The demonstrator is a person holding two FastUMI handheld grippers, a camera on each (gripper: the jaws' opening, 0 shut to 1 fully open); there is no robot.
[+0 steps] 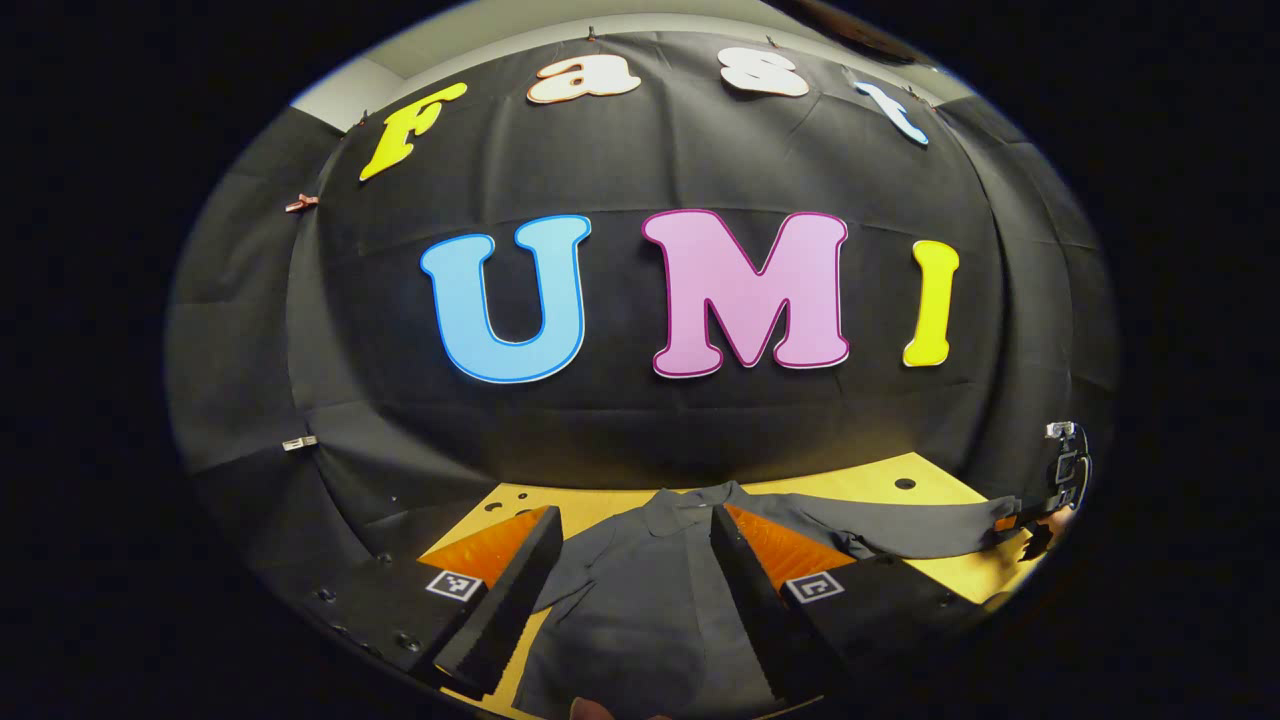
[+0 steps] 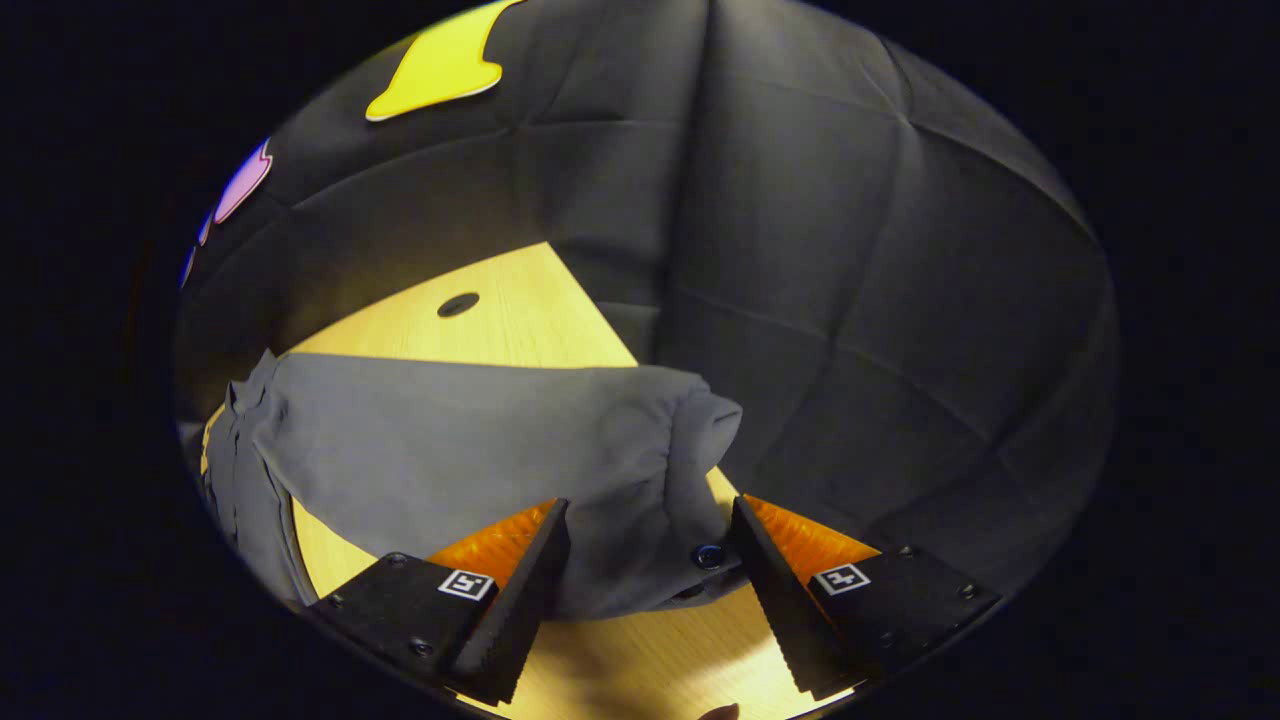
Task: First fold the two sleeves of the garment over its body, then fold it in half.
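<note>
Grey shirt (image 1: 640, 590) lies flat on wooden counter (image 1: 900, 470), one sleeve (image 2: 480, 450) extended. Left gripper (image 1: 635, 590) fingers spread wide above shirt body. Right gripper (image 2: 650, 590) fingers wide apart, straddling sleeve cuff (image 2: 690, 560), not clamped.

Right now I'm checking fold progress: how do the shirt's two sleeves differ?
The right sleeve stretches straight out across the table, its cuff between the right gripper's open fingers. The left sleeve lies short and bent beside the body, ungripped, near the left gripper. Both are grey, neither is folded over.
</note>
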